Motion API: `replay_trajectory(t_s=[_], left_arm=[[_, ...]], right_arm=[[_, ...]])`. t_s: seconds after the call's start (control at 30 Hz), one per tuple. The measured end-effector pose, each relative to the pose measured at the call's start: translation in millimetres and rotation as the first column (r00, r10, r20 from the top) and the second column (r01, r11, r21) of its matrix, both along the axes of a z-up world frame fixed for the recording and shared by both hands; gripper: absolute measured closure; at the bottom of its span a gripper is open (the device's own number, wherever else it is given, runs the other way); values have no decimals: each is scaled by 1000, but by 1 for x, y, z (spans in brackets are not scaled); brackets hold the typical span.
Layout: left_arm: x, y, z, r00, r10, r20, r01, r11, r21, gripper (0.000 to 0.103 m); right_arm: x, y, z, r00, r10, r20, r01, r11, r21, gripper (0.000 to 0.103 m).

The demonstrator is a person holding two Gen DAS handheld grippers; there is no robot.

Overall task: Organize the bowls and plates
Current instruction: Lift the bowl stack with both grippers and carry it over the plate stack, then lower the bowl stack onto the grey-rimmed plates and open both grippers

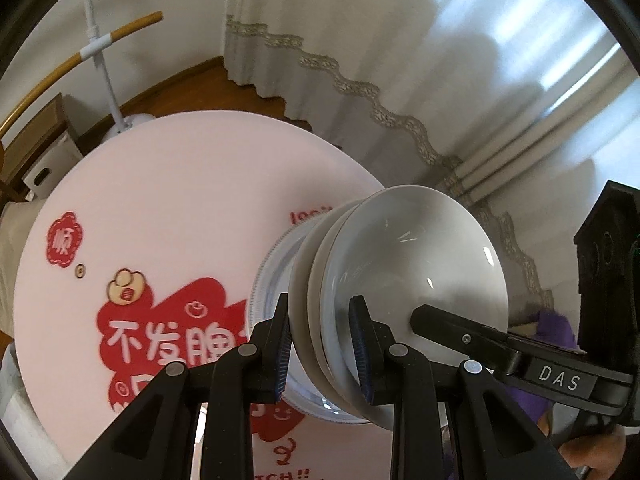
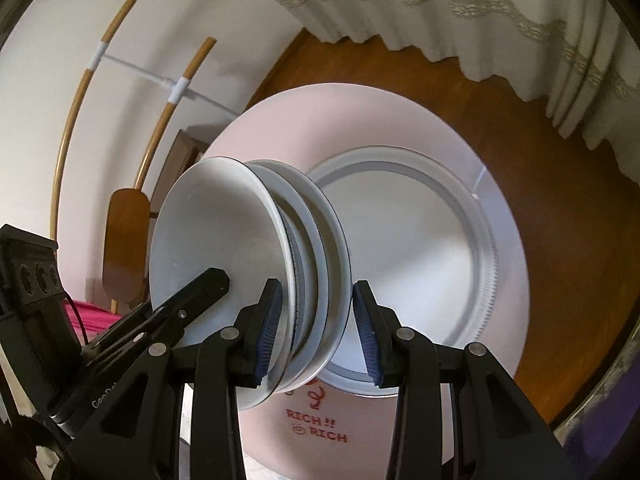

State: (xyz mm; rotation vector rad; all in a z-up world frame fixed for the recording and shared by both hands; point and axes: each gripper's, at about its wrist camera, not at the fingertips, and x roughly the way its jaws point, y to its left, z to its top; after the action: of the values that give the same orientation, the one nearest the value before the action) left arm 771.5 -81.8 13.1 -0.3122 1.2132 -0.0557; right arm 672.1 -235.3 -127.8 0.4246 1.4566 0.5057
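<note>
Between both grippers, a stack of white dishes (image 1: 404, 280) stands on edge: left gripper (image 1: 323, 344) pinches its rim, right gripper (image 2: 318, 330) likewise, concave face toward three o'clock

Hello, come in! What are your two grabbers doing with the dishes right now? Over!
Both tools, left tool and right tool, clamped on stack of white dishes. Stack lifted above pink table. Nothing in the way.

A round pink worktop (image 2: 500, 216) with red printed characters carries a white ringed turntable (image 2: 484, 240) on its right part, above a wooden floor (image 2: 560, 152).
</note>
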Motion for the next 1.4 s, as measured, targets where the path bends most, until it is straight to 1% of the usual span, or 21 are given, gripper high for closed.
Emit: replay_trajectory(t_s=[0.2, 0.37, 0.77, 1.13, 1.23, 1.3, 1.4], left_arm=[[14, -17, -15, 999, -26, -32, 26, 1000, -1, 80], [23, -25, -23, 998, -39, -44, 39, 999, 1, 80], [27, -17, -40, 997, -41, -62, 40, 999, -7, 80], [28, -10, -44, 998, -34, -59, 32, 999, -28, 80], [27, -9, -46, 997, -29, -70, 27, 999, -27, 80], [27, -6, -46, 997, -20, -77, 17, 999, -40, 80], [26, -5, -46, 997, -20, -75, 18, 999, -29, 80]], right_arm=[[-1, -17, -13, 999, -25, -21, 25, 1000, -16, 66], [-2, -22, -21, 999, -32, -32, 31, 999, -34, 66], [-3, -19, -26, 999, -21, -43, 18, 998, -65, 66], [-2, -14, -27, 999, -16, -40, 13, 996, -83, 67], [-4, -12, -26, 999, -12, -35, 9, 996, -88, 67], [-5, -13, -27, 999, -15, -34, 12, 996, -90, 67], [-5, -11, -25, 999, -22, -25, 19, 995, -99, 66]])
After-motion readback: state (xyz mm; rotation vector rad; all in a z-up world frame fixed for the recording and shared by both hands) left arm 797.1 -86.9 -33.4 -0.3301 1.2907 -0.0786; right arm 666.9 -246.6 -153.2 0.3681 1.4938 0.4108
